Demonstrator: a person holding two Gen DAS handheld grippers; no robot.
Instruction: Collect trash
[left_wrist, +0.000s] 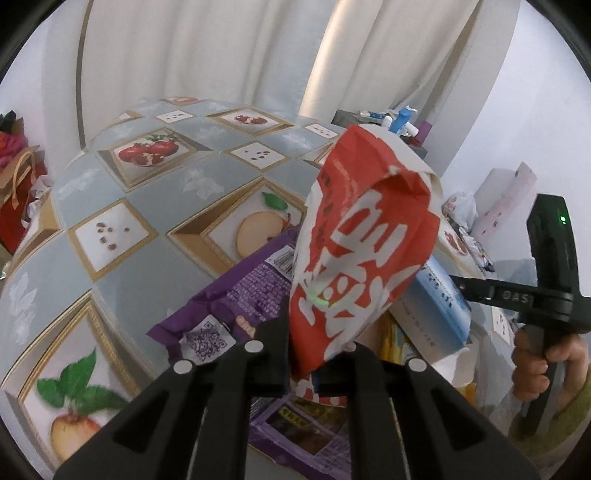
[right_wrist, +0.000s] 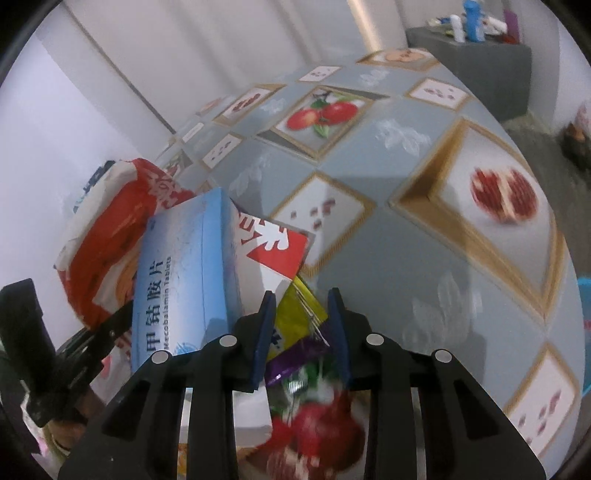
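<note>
My left gripper (left_wrist: 317, 354) is shut on a red and white snack bag (left_wrist: 354, 258) and holds it upright above the trash pile. A purple wrapper (left_wrist: 236, 295) lies under it on the table. A blue and white medicine box (left_wrist: 432, 299) sits to its right. In the right wrist view the blue box (right_wrist: 184, 280) leans on the red bag (right_wrist: 110, 236). My right gripper (right_wrist: 301, 325) stands open over a yellow wrapper (right_wrist: 295, 317) and a purple wrapper (right_wrist: 295, 358), its pads on either side with a gap.
The table has a grey tablecloth with fruit pictures (left_wrist: 147, 206). White curtains (left_wrist: 207, 48) hang behind. A grey cabinet with bottles (right_wrist: 476, 40) stands beyond the table. A paper bag (left_wrist: 22, 177) sits at the left.
</note>
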